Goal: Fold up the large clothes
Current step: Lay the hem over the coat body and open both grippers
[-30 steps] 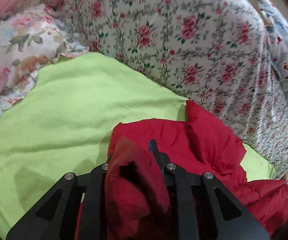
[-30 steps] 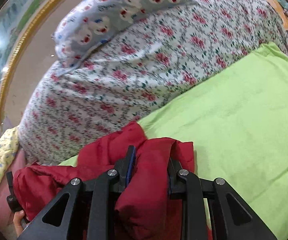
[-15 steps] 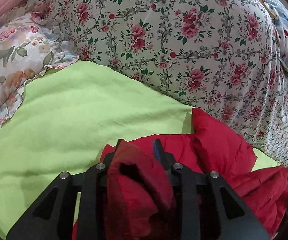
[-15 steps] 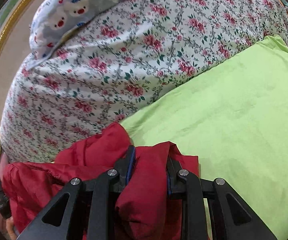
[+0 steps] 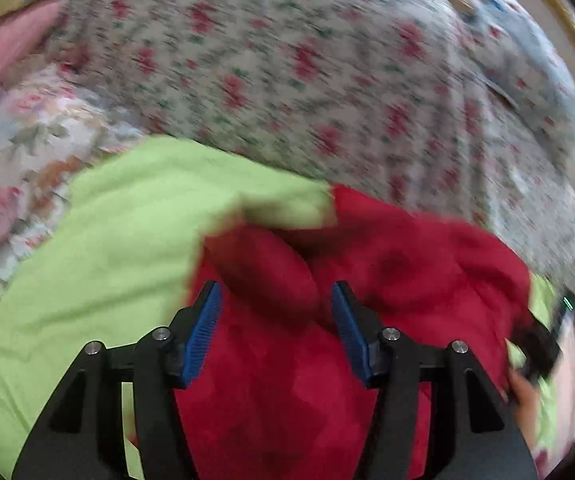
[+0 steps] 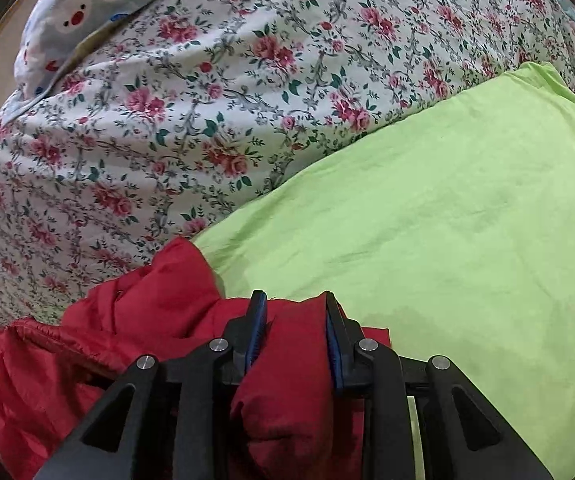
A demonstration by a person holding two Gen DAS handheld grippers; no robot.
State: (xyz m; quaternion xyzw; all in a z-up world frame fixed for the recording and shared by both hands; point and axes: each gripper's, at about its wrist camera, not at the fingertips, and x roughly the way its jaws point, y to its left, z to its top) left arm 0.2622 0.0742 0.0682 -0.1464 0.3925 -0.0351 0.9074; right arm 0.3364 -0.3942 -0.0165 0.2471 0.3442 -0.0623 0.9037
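We had the red padded jacket [image 6: 135,328] lying bunched at the near edge of the lime-green sheet [image 6: 447,208], against the rose-print quilt [image 6: 215,112]. Our right gripper [image 6: 293,312] was clamped on a thick fold of it. Our left gripper [image 5: 273,304] stood with its jaws spread, a roll of red cloth lying loose between them; that view was blurred. To do this step well, we judged the right should hold its fold firm while the left took a fresh bite farther along the edge, so the jacket spread flat before folding.
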